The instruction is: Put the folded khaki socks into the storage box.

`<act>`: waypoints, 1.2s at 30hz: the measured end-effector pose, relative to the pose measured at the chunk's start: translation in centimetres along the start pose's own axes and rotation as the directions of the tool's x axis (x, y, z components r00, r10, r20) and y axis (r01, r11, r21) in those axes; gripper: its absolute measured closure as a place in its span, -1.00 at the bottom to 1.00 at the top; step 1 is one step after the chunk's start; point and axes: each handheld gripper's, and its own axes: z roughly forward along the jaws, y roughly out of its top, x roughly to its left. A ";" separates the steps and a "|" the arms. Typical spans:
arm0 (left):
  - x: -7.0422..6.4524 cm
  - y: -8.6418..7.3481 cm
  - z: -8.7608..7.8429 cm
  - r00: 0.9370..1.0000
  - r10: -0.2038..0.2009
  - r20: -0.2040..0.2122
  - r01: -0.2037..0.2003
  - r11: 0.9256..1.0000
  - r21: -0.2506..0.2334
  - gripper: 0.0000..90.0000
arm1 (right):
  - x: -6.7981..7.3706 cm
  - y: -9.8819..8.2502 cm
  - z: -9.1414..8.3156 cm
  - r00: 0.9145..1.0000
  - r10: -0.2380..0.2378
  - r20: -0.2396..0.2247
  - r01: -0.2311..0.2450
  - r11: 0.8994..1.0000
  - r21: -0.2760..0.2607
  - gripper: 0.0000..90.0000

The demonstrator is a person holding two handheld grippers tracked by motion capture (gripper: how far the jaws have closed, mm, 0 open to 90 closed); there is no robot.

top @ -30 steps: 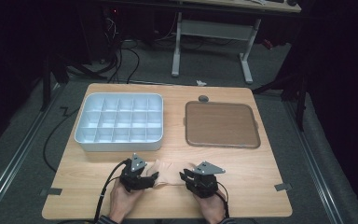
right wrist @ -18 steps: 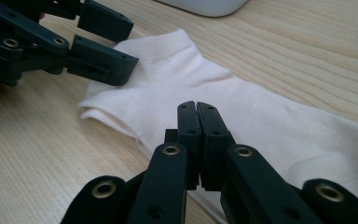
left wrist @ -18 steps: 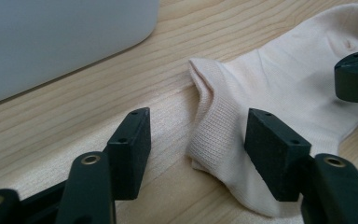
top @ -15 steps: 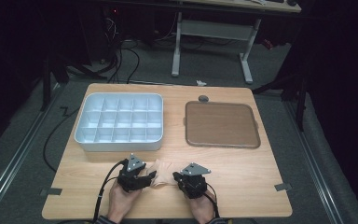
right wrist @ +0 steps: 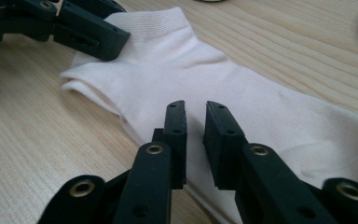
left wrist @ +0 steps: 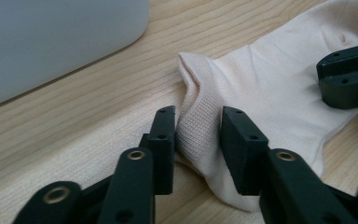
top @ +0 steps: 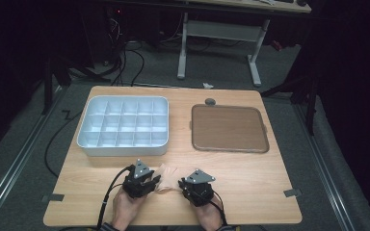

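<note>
Sock (top: 169, 172), pale and lying flat on the bench (top: 270, 192) near its front edge, sits between the two hands, well short of the white compartment tray (top: 123, 126) and the brown mat (top: 229, 128) farther back. Judging by that, the work is barely begun: the sock has not been lifted, folded or carried anywhere, and all of that is left. The left hand-held gripper (left wrist: 199, 126) has just been closing and now has a ridge of the ribbed cuff bunched between its jaws, the pads seemingly pressing it. The right hand-held gripper (right wrist: 196, 125) has just been opening slightly; its jaws stand a narrow gap apart over the foot of the sock, pinching nothing as far as the view shows.
</note>
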 end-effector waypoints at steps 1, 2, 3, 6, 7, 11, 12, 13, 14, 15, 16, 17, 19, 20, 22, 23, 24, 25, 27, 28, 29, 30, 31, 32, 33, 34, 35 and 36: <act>0.0 0.1 0.0 1.000 -0.007 0.004 0.007 1.000 0.009 0.52 | 0.0 0.0 0.0 1.000 0.000 -0.004 0.000 1.000 0.000 0.72; 0.1 0.2 0.0 1.000 -0.011 0.010 0.011 1.000 0.014 0.55 | 0.1 0.0 0.0 1.000 -0.001 -0.004 0.001 1.000 0.000 0.72; 0.2 0.2 0.0 1.000 -0.018 0.018 0.018 1.000 0.017 0.58 | 0.1 0.0 0.0 1.000 -0.003 -0.003 0.003 1.000 0.000 0.72; 0.4 0.1 -0.1 0.999 -0.030 0.038 0.030 0.999 0.017 0.66 | 0.1 0.0 0.0 1.000 -0.009 0.003 0.009 1.000 0.000 0.72; 0.4 0.1 -0.1 0.999 -0.035 0.042 0.034 0.999 0.018 0.69 | 0.1 0.0 0.0 1.000 -0.008 0.001 0.008 1.000 0.000 0.72; 0.4 0.1 -0.2 0.997 -0.042 0.060 0.041 0.999 0.022 0.77 | 0.1 0.0 0.0 1.000 -0.006 0.002 0.006 1.000 0.000 0.72; 0.4 0.0 -0.2 0.997 -0.042 0.064 0.041 0.999 0.018 0.78 | 0.1 0.0 0.0 1.000 -0.005 0.001 0.005 1.000 0.000 0.73; 0.5 0.0 -0.1 0.997 -0.044 0.071 0.043 0.999 0.011 0.80 | 0.1 0.0 0.0 1.000 -0.002 -0.001 0.002 1.000 0.001 0.73; 0.6 0.0 -0.1 0.996 -0.049 0.079 0.048 0.999 0.009 0.81 | 0.1 0.0 0.0 1.000 -0.009 -0.002 0.009 1.000 0.002 0.74; 0.7 0.0 -0.1 0.995 -0.057 0.087 0.056 0.998 0.011 0.82 | 0.0 0.0 0.0 1.000 -0.016 -0.005 0.016 1.000 0.002 0.74; 0.8 0.0 -0.1 0.994 -0.059 0.092 0.058 0.998 0.012 0.83 | 0.0 0.0 0.0 1.000 -0.017 -0.009 0.017 1.000 0.003 0.75; 0.8 0.1 -0.1 0.994 -0.060 0.096 0.059 0.998 0.014 0.83 | -0.1 0.0 0.0 1.000 -0.017 -0.012 0.017 1.000 0.003 0.75; 0.8 0.1 -0.2 0.993 -0.062 0.102 0.061 0.998 0.012 0.85 | -0.2 0.0 0.0 1.000 -0.022 -0.016 0.022 1.000 0.004 0.75; 0.8 0.0 -0.2 0.992 -0.066 0.108 0.065 0.998 0.009 0.85 | -0.2 0.0 0.0 1.000 -0.021 -0.017 0.021 1.000 0.004 0.75; 0.8 0.0 -0.2 0.991 -0.071 0.115 0.069 0.997 0.013 0.85 | -0.2 0.0 0.0 1.000 -0.020 -0.016 0.020 1.000 0.004 0.75; 0.9 0.1 -0.2 0.991 -0.066 0.115 0.065 0.998 0.014 0.85 | -0.1 0.1 0.0 1.000 -0.018 -0.017 0.019 1.000 0.010 0.75; 0.9 0.2 -0.4 0.990 -0.069 0.120 0.069 0.998 0.004 0.85 | -0.1 0.2 0.0 1.000 -0.021 -0.016 0.021 1.000 0.016 0.75; 0.8 0.2 -0.6 0.990 -0.068 0.124 0.069 0.998 0.000 0.85 | -0.1 0.2 0.0 1.000 -0.027 -0.011 0.027 0.999 0.016 0.74; 0.8 0.2 -0.9 0.989 -0.069 0.132 0.071 0.997 -0.014 0.86 | 0.0 0.1 0.0 1.000 -0.027 -0.007 0.028 1.000 0.012 0.74; 0.8 0.2 -0.9 0.988 -0.072 0.136 0.075 0.997 -0.014 0.86 | 0.0 0.1 0.0 1.000 -0.024 -0.010 0.024 1.000 0.008 0.74; 0.9 0.2 -1.0 0.988 -0.074 0.138 0.077 0.997 -0.015 0.86 | 0.0 0.1 0.0 1.000 -0.020 -0.009 0.021 1.000 0.006 0.74; 1.0 0.3 -1.0 0.987 -0.075 0.141 0.077 0.997 -0.014 0.86 | -0.1 0.1 0.0 1.000 -0.022 -0.010 0.022 1.000 0.006 0.75; 1.0 0.3 -1.0 0.986 -0.079 0.146 0.082 0.997 -0.014 0.86 | -0.1 0.1 0.0 1.000 -0.023 -0.012 0.023 1.000 0.009 0.75; 1.1 0.3 -1.0 0.985 -0.083 0.149 0.086 0.996 -0.015 0.86 | -0.1 0.1 0.0 1.000 -0.023 -0.013 0.023 1.000 0.012 0.75; 1.1 0.3 -1.1 0.984 -0.086 0.154 0.090 0.996 -0.016 0.86 | -0.1 0.2 0.0 1.000 -0.023 -0.015 0.023 1.000 0.016 0.75; 1.1 0.3 -1.1 0.984 -0.088 0.156 0.092 0.996 -0.017 0.86 | -0.1 0.2 0.0 1.000 -0.025 -0.013 0.025 0.999 0.021 0.75; 1.1 0.4 -1.2 0.984 -0.083 0.157 0.087 0.996 -0.017 0.86 | -0.1 0.3 0.0 1.000 -0.025 -0.015 0.026 0.999 0.024 0.75; 1.1 0.5 -1.3 0.984 -0.080 0.160 0.084 0.996 -0.023 0.86 | -0.1 0.3 0.0 1.000 -0.025 -0.015 0.025 0.999 0.025 0.75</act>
